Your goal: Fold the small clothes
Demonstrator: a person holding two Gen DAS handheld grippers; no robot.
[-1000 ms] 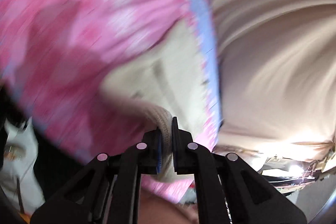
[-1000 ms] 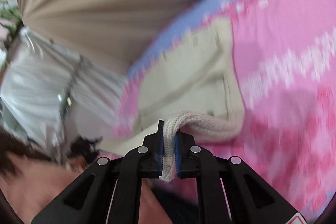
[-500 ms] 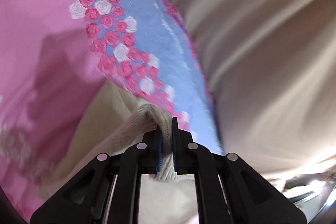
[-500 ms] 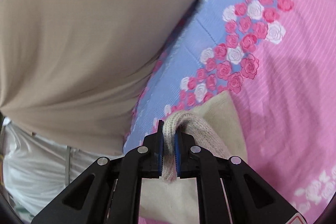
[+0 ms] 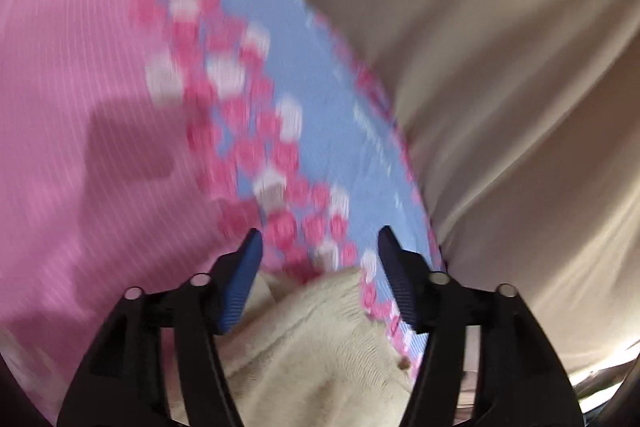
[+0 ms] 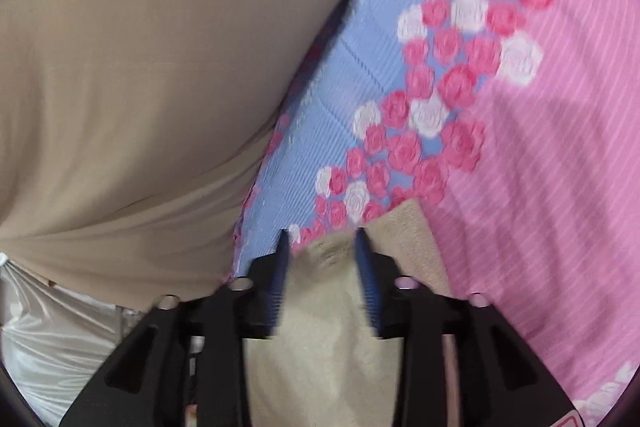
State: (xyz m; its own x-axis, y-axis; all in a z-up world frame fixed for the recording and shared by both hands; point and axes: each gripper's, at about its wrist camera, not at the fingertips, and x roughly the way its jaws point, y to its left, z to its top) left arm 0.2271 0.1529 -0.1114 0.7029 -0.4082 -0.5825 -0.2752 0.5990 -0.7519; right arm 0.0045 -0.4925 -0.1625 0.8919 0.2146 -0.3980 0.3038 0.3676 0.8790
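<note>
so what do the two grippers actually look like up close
Both match: the left gripper and right gripper have glossy black plastic linkage arms with cut-out slots, round silver pins at the joints, and ribbed blue pads lining the inner faces of the fingers. No cables, sleeves or hands are visible.

My work surface was a pink striped bedspread point(image 6: 560, 187) with a blue rose-printed border point(image 6: 360, 75), beside a beige draped cloth point(image 6: 140, 67) and a white plastic bag point(image 6: 48, 339).
</note>
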